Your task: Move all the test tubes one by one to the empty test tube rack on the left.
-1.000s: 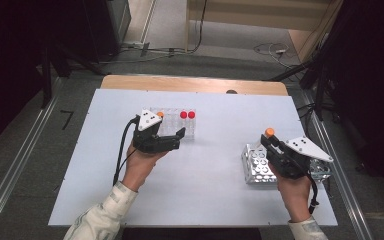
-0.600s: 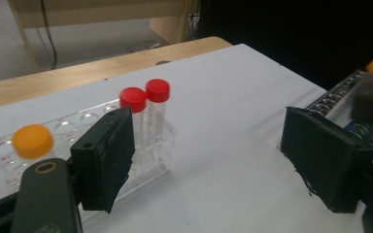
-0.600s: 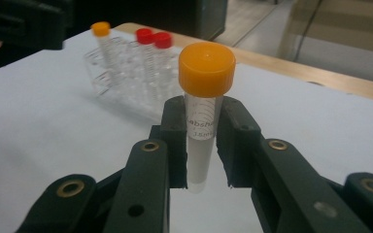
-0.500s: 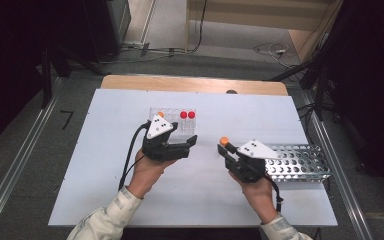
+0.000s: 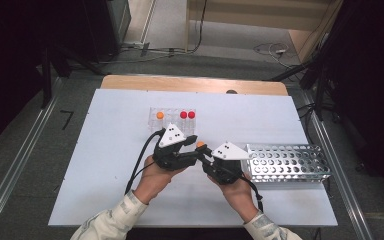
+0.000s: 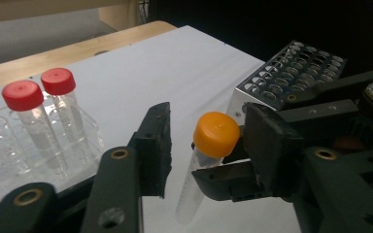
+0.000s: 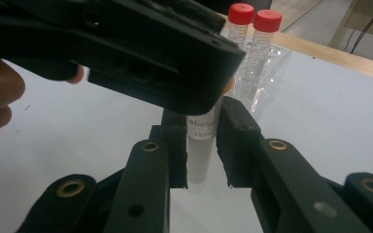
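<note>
White tabletop, frame centre: right gripper [image 5: 205,152], now moved in from the perforated metal rack [image 5: 286,162] at right, stays clamped on a clear orange-capped tube [image 6: 209,160], presenting it between the left gripper's [image 6: 206,145] parted jaws, likely a handover.

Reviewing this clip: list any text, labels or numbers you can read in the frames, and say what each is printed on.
"abshi", cut off at both ends: on the orange-capped tube clamped in the right tool.
"15", then blurred characters: the line below on that tube, unreadable beyond that.
Nothing legible on the red-capped tubes, clear rack or metal rack.
</note>
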Available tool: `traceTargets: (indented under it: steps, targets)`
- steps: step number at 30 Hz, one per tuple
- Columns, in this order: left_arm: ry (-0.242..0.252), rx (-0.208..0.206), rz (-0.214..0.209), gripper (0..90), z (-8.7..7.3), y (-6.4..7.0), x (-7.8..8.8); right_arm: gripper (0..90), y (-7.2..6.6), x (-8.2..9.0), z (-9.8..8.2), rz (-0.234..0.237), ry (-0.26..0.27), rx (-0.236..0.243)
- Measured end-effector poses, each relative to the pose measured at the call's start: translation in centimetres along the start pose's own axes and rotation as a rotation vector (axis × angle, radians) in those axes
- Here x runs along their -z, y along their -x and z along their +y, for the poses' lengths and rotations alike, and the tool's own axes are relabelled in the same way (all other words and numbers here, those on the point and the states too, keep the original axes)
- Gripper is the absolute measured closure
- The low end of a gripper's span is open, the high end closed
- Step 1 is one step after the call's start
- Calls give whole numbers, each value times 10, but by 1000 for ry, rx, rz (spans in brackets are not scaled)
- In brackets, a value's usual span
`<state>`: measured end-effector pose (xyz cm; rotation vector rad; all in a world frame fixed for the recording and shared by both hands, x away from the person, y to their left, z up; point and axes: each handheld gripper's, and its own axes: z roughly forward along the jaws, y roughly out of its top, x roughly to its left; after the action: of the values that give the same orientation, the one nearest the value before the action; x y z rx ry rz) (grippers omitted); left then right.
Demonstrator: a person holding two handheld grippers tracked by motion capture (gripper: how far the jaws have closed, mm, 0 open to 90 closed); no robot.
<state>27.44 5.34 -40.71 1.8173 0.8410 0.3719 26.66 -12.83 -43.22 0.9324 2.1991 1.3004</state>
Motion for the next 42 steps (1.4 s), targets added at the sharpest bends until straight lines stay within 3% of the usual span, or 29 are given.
traceTargets:
  steps: [3, 7, 10, 14, 18, 30, 34, 42]
  targets:
    - [-8, -11, -8, 674, -1, 1, -1, 720, -1, 0, 0, 2, 1, 4]
    - [-8, -22, -6, 700, -1, 1, 0, 711, 0, 1, 0, 8, 2, 0]
    - [6, -14, 9, 700, 1, -4, 4, 566, 1, 4, 0, 29, 4, 6]
    - [29, 15, 55, 700, 6, -19, 15, 359, 6, 12, -1, 44, -10, 4]
    - [61, 62, 109, 700, 11, -40, 32, 269, 18, 25, -6, 32, -13, -22]
    - [92, 118, 287, 700, 22, -88, 63, 264, 48, 69, -25, -29, -5, -71]
    - [96, 120, 342, 700, 25, -100, 61, 268, 56, 78, -28, -47, 2, -87]
    - [104, 131, 396, 700, 25, -116, 47, 272, 61, 82, -31, -63, 6, -99]
